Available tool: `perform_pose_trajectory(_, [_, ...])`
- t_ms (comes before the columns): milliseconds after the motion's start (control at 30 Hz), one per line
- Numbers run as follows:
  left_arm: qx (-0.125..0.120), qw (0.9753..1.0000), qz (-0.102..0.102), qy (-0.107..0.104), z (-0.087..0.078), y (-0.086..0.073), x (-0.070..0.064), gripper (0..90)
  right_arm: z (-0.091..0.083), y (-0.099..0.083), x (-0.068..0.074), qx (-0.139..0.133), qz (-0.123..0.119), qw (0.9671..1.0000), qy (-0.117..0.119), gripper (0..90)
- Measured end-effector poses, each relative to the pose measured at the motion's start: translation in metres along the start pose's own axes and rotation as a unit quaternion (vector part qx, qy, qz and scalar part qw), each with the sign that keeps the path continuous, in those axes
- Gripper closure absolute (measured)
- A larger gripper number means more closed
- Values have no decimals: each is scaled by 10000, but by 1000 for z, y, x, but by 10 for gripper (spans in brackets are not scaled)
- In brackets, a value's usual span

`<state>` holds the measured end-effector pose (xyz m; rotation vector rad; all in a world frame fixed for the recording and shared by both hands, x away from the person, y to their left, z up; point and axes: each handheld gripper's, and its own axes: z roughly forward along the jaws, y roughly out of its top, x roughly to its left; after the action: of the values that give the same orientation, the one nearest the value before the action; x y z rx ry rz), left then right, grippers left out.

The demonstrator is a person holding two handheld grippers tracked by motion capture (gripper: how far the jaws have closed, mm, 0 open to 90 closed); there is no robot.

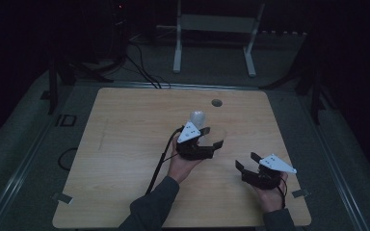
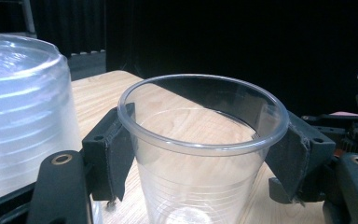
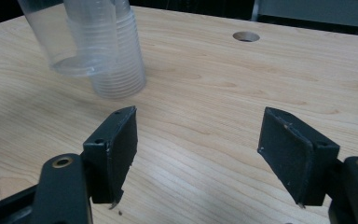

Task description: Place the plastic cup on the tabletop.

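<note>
A clear plastic cup [image 2: 200, 154] stands mouth up between the jaws of my left gripper [image 2: 205, 149], which is shut on it just under the rim. In the high view that cup [image 1: 217, 133] and the left gripper [image 1: 211, 138] are at the table's middle. Just beyond them a stack of upside-down clear cups [image 1: 197, 118] stands on the wood; the stack [image 2: 18, 116] is close on the left. In the right gripper view the held cup [image 3: 70, 42] hangs slightly tilted above the table in front of the stack [image 3: 119, 65]. My right gripper [image 3: 198, 144] is open and holds nothing, at the front right [image 1: 246, 161].
The wooden table [image 1: 125, 144] has a round cable hole [image 1: 216, 102] near its far edge, also seen as the hole [image 3: 245, 36]. A white metal stand [image 1: 217, 24] and dark cables [image 1: 144, 72] lie on the floor behind. Bare wood spreads to the left and front.
</note>
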<state>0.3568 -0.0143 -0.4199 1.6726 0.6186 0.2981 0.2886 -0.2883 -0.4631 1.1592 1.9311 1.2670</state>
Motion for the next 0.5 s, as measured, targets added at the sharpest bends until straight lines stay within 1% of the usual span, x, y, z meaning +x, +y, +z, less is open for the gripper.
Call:
perform_pose_trajectory(167, [26, 10000, 61, -42, 3, -3, 0, 292, -1, -1, -2, -6, 21, 10000, -38, 279])
perform_pose_trajectory(233, [34, 9999, 79, -52, 5, -4, 0, 292, -2, -2, -5, -21, 84, 9999, -71, 279])
perform_pose_trajectory(500, [0, 10000, 79, -59, 5, -10, 4, 292, -7, -2, -11, -69, 155, 9997, -147, 279])
